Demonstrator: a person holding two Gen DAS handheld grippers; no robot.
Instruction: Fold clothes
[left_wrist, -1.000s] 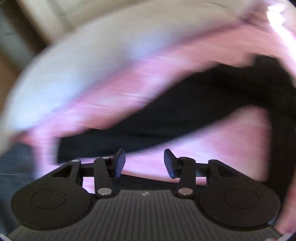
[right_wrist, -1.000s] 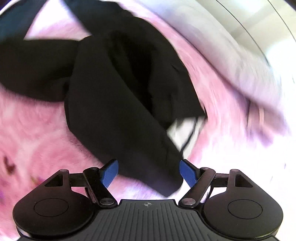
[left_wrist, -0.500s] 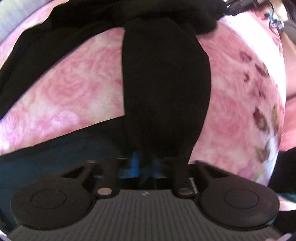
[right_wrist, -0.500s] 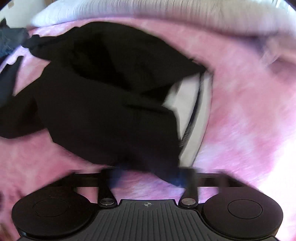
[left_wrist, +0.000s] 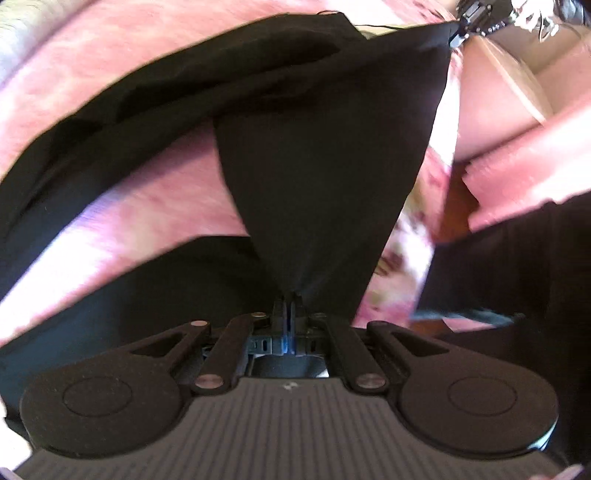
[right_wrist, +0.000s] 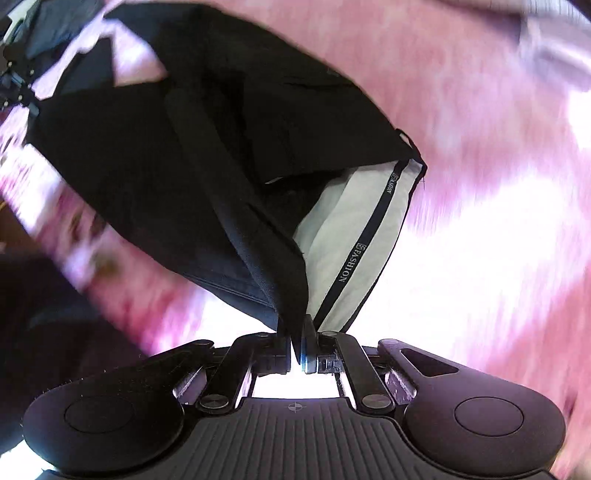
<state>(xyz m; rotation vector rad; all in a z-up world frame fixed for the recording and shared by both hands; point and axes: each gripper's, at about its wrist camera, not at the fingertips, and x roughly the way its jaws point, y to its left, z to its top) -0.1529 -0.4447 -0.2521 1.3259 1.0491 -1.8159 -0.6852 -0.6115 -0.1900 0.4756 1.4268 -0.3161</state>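
Note:
A pair of black trousers (left_wrist: 325, 155) hangs lifted above a pink floral bedspread (left_wrist: 147, 199). My left gripper (left_wrist: 289, 302) is shut on one black trouser end, which fans out taut from the jaws. My right gripper (right_wrist: 300, 332) is shut on the waistband of the same black trousers (right_wrist: 177, 155), where the pale lining (right_wrist: 354, 236) with a black "FASHION" tape shows. The cloth stretches from each gripper toward the other; the right gripper (left_wrist: 476, 18) shows at the top of the left wrist view.
The pink bedspread (right_wrist: 480, 166) fills the ground under both grippers. A dark blue garment (left_wrist: 155, 295) lies below the left gripper. A pale pillow or sheet (right_wrist: 554, 48) lies at the far right edge. Brown floor (left_wrist: 454, 214) shows beside the bed.
Both grippers were open above the trousers a second ago. They came down, shut on the cloth, and lifted it, so the trousers now hang stretched between them.

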